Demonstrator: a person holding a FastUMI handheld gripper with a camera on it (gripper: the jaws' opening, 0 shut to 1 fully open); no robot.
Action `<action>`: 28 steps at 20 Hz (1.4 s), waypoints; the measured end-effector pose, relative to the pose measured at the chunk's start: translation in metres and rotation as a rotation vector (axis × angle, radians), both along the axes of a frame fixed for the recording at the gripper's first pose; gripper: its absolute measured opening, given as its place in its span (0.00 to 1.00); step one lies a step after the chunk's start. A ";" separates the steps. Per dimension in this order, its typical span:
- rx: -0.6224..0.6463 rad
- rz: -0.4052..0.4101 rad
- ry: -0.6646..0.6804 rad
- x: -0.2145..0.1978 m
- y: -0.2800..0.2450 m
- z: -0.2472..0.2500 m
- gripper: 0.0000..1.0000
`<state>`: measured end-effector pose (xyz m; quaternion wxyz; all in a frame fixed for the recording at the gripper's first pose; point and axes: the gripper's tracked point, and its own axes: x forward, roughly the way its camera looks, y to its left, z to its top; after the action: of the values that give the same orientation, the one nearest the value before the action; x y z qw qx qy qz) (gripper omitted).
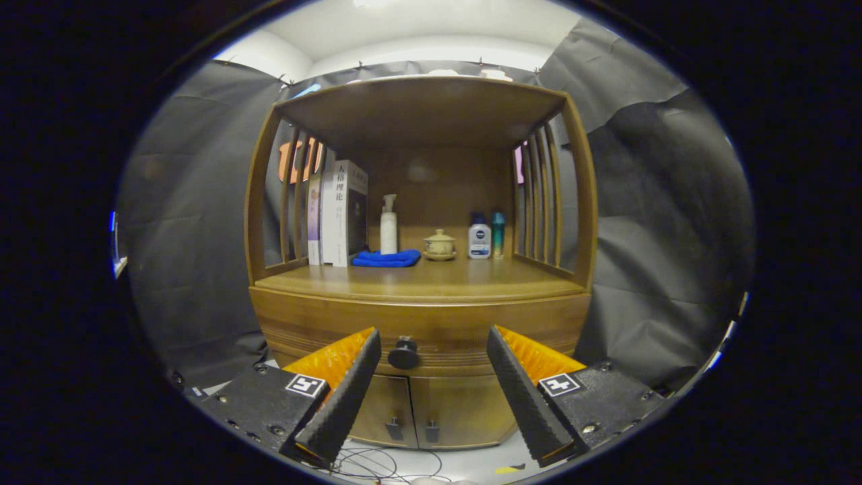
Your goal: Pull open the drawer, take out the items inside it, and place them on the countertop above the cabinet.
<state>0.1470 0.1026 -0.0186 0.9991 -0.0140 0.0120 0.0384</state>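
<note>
A wooden cabinet stands straight ahead. Its drawer is closed, and the dark round knob sits on the drawer front between my fingers, closer to the left one and still beyond the tips. My gripper is open with nothing held. The countertop above the drawer is the wooden shelf floor. The drawer's contents are hidden.
On the countertop stand books, a white pump bottle, a blue cloth, a small lidded cup and two small bottles. Slatted sides and a roof enclose the shelf. Two small doors sit below the drawer. Cables lie on the floor.
</note>
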 end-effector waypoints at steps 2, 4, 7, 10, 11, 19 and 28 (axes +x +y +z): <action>-0.018 0.007 0.022 0.019 0.009 -0.013 1.00; -0.019 0.013 0.045 0.039 0.019 -0.027 1.00; 0.001 0.013 0.075 0.061 0.024 -0.040 1.00; 0.025 0.010 0.108 0.079 0.027 -0.058 0.96; 0.017 0.000 0.121 0.084 0.028 -0.063 0.91; 0.001 -0.025 0.137 0.107 0.029 -0.077 0.60; -0.002 -0.031 0.138 0.112 0.031 -0.080 0.40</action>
<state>0.2590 0.1337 -0.0982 0.9963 -0.0120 0.0814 0.0240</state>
